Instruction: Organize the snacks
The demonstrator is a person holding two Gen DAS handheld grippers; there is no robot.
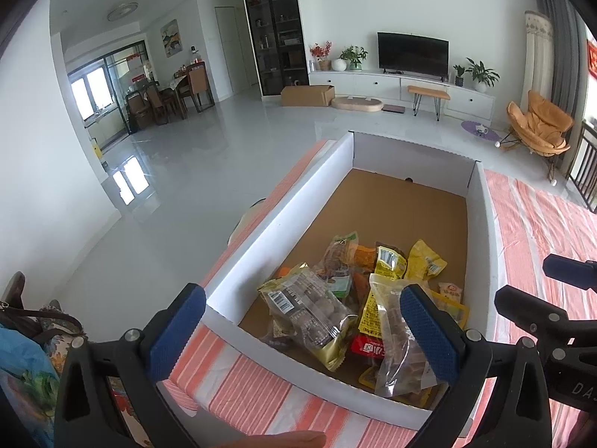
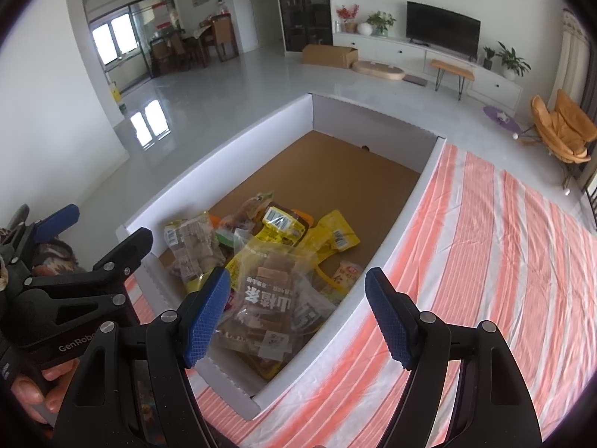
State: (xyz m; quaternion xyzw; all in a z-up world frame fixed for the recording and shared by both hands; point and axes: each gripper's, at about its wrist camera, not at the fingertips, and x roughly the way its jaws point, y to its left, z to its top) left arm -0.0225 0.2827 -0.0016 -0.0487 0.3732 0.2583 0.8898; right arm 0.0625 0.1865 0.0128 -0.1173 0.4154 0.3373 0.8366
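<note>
Both grippers hang over the near end of a white box [image 1: 283, 201] with a brown cardboard floor. Left gripper [image 1: 302, 330]: jaws wide apart, nothing between the pads. Right gripper [image 2: 296, 315]: jaws wide apart, nothing held. Snack packets [image 2: 268, 261] lie heaped inside the box at its near end. Box rests on an orange-and-white striped cloth [image 2: 485, 261].

- "GenRobo", cut off at the edge, in pale letters on the black body of the left gripper [image 2: 97, 246], seen from the right wrist.
- "DA", cut off, on the black body of the right gripper [image 1: 552, 298], seen from the left wrist.
- Large white Chinese characters on a clear snack bag [image 2: 268, 298]; the first reads "山".
- Barcodes on several snack packets [image 1: 287, 298]; digits too small to read.
</note>
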